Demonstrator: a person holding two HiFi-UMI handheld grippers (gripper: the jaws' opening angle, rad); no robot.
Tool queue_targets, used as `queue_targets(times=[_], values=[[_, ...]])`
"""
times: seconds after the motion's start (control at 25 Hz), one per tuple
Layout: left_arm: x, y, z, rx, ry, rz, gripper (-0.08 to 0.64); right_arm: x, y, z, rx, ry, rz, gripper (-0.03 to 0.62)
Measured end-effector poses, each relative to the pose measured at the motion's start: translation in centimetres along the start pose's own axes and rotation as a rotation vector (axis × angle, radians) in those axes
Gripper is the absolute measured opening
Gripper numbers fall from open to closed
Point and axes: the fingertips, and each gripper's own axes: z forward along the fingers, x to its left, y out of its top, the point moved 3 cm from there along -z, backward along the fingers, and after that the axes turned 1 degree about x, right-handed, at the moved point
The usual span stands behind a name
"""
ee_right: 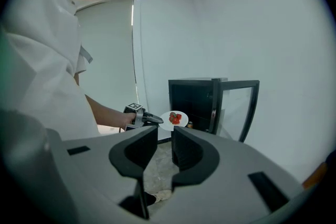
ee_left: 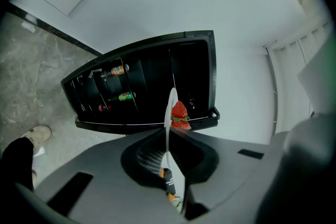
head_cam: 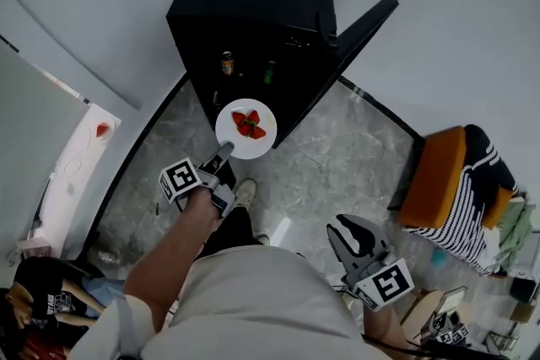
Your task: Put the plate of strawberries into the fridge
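Observation:
A white plate point(head_cam: 245, 128) with a few strawberries point(head_cam: 249, 124) hangs just in front of the open black fridge point(head_cam: 253, 13). My left gripper point(head_cam: 223, 153) is shut on the plate's near rim. In the left gripper view the plate point(ee_left: 170, 105) stands edge-on between the jaws of the left gripper point(ee_left: 168, 140), with the strawberries point(ee_left: 179, 114) before the fridge point(ee_left: 147, 86). The right gripper point(head_cam: 344, 225) hangs low at my right side, open and empty. In the right gripper view the right gripper point(ee_right: 164, 136) looks toward the plate point(ee_right: 174, 119) and fridge point(ee_right: 194, 102).
The fridge door point(head_cam: 350, 42) swings out to the right. Bottles point(head_cam: 227, 63) stand on the fridge shelves. An orange seat with striped cloth point(head_cam: 447, 181) is at the right, a white table point(head_cam: 80, 152) at the left. A person point(head_cam: 34, 299) sits at lower left.

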Motion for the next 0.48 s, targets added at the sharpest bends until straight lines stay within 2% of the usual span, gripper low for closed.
queue_targets(times=[0.28,0.48], values=[[2.8,7.8,9.0,-0.026,0.017,-0.012,0.021,-4.2,2.2,4.3,0.045,-0.074,0.027,0.104],[5.8,10.8,14.1,-0.018,0.062,-0.026,0.021,-6.1,3.1,5.9,0.062,-0.134,0.1,0.104]])
